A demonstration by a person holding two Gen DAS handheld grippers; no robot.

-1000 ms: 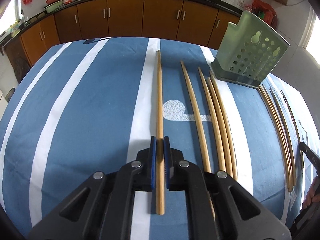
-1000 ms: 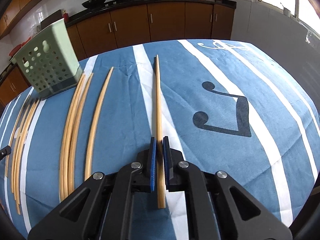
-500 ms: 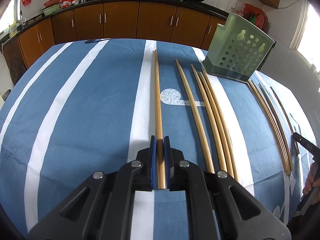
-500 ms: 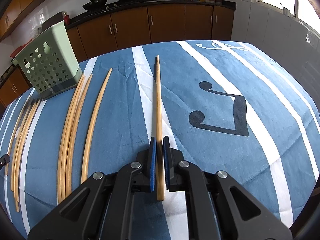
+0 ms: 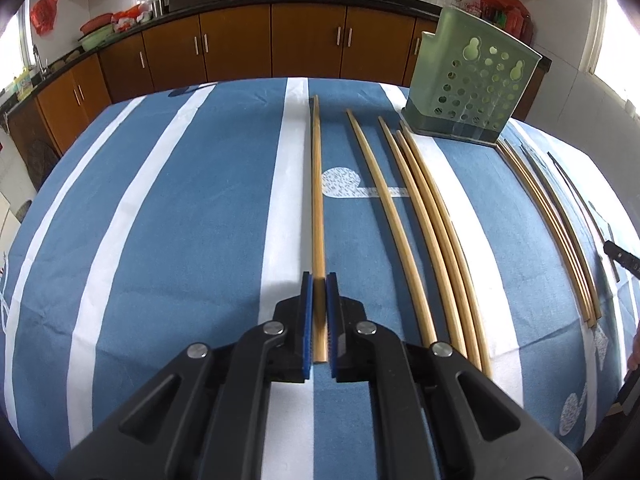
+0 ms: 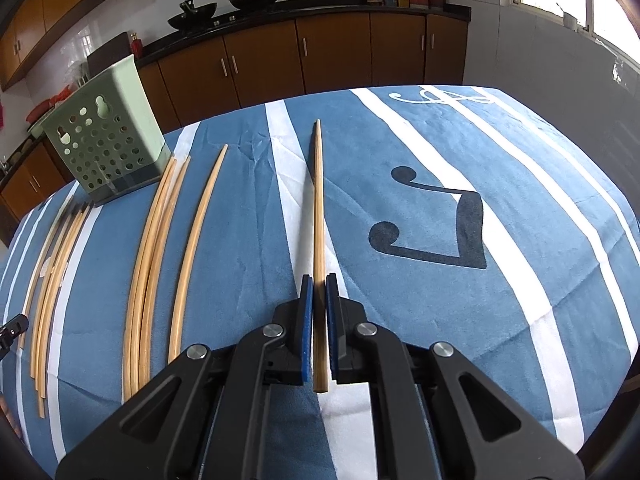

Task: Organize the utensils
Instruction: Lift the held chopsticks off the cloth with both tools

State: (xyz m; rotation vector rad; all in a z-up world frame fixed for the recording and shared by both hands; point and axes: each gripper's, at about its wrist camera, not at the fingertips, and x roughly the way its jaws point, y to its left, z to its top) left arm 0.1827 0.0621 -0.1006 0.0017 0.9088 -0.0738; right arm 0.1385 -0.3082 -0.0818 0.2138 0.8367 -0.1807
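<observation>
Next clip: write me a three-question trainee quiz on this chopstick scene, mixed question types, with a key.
1. True or false: the left gripper is shut on a chopstick.
2. The green perforated holder is: A) lying flat, B) standing upright, C) hanging from a cabinet.
3. Fill in: the right gripper is shut on a ____.

Key: 1 true; 2 B; 3 chopstick.
</observation>
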